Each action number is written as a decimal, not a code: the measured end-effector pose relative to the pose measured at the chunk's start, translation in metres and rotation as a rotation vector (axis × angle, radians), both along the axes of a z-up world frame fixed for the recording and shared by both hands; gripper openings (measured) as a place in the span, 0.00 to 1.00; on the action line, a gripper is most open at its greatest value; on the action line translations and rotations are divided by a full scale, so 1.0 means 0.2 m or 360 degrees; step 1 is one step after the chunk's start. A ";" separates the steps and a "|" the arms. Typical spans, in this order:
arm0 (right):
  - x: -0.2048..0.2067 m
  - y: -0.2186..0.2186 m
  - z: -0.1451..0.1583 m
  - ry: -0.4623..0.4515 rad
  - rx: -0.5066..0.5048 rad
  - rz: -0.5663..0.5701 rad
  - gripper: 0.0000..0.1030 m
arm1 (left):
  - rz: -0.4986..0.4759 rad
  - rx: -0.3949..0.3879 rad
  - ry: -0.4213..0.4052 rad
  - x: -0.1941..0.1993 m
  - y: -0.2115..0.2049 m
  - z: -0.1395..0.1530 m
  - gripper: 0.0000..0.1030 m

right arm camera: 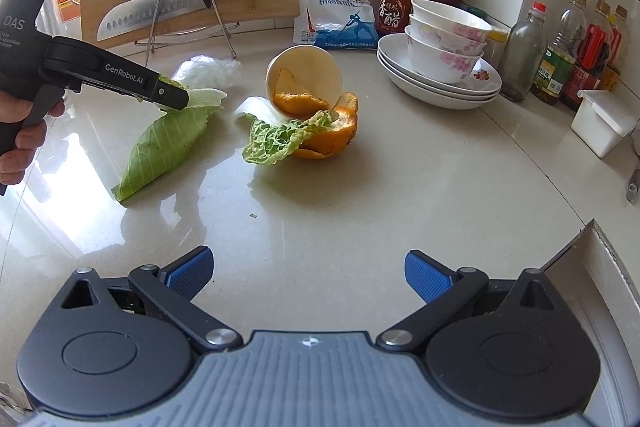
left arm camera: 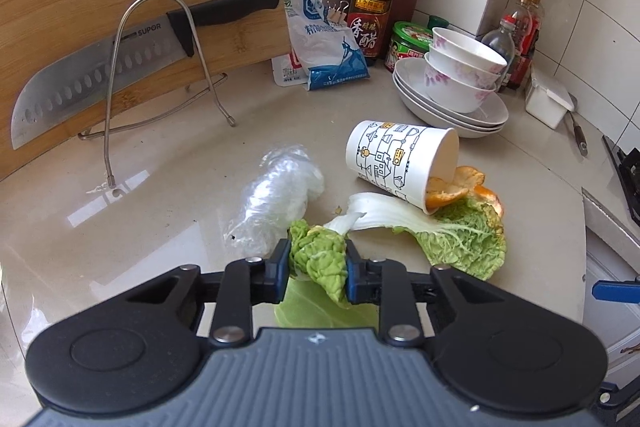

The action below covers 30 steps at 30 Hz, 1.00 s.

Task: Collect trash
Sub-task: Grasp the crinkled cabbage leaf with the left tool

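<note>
My left gripper (left arm camera: 318,263) is shut on a green cabbage leaf (left arm camera: 320,259); in the right wrist view the left gripper (right arm camera: 170,98) holds that leaf (right arm camera: 164,147) with its lower end touching the counter. A second cabbage leaf (left arm camera: 452,235) (right arm camera: 280,137) lies by a tipped paper cup (left arm camera: 400,159) (right arm camera: 306,79) with orange peel (left arm camera: 464,189) (right arm camera: 324,131) in and around it. A crumpled clear plastic wrap (left arm camera: 276,195) (right arm camera: 208,71) lies to the left. My right gripper (right arm camera: 308,273) is open and empty above the near counter.
A cutting board with a knife (left arm camera: 100,75) (right arm camera: 160,7) stands on a wire rack at the back left. Stacked bowls and plates (left arm camera: 460,83) (right arm camera: 444,55), a vinegar bottle (left arm camera: 370,7), a salt bag (left arm camera: 320,43), condiment bottles (right arm camera: 560,59) and a white box (right arm camera: 600,123) line the back and right.
</note>
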State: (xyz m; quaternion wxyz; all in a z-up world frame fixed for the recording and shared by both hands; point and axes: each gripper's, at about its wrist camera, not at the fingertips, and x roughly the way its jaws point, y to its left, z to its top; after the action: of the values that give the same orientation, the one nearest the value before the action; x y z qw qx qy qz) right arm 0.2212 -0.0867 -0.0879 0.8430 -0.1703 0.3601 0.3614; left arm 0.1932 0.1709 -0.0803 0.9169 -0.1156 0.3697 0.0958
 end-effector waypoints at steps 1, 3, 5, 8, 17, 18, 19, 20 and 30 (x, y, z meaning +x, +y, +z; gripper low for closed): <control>0.00 0.00 0.00 -0.0002 0.0003 0.0004 1.00 | -0.0002 0.0001 -0.0002 -0.01 0.00 0.01 0.24; 0.00 0.01 0.00 -0.0007 0.0002 0.0015 1.00 | -0.0006 0.0004 -0.0008 -0.04 -0.01 0.03 0.24; 0.01 0.02 0.00 -0.0013 0.0000 0.0031 1.00 | -0.0012 0.0012 -0.0012 -0.07 -0.02 0.05 0.24; 0.01 0.06 0.01 -0.0032 0.0001 0.0068 1.00 | -0.0012 0.0015 -0.0023 -0.12 -0.03 0.08 0.24; 0.01 0.25 0.02 -0.0038 0.0082 0.0276 1.00 | 0.0083 0.0056 -0.0033 -0.28 0.00 0.14 0.24; 0.01 0.28 0.02 -0.0033 0.0091 0.0301 1.00 | 0.0101 0.0053 -0.0035 -0.30 0.01 0.15 0.24; 0.01 0.32 0.02 -0.0027 0.0104 0.0336 1.00 | 0.0118 0.0050 -0.0037 -0.31 0.02 0.15 0.24; 0.00 0.36 0.02 -0.0024 0.0116 0.0367 1.00 | 0.0133 0.0050 -0.0040 -0.32 0.03 0.15 0.24; 0.00 0.71 -0.08 0.0002 0.0104 0.0560 1.00 | 0.0249 0.0074 -0.0066 -0.39 0.14 0.17 0.24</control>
State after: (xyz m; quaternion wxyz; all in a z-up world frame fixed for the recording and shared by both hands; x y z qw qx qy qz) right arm 0.2203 0.0561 -0.1029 0.7716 -0.2030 0.3133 0.5150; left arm 0.1147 0.1980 -0.0459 0.9166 -0.1248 0.3381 0.1732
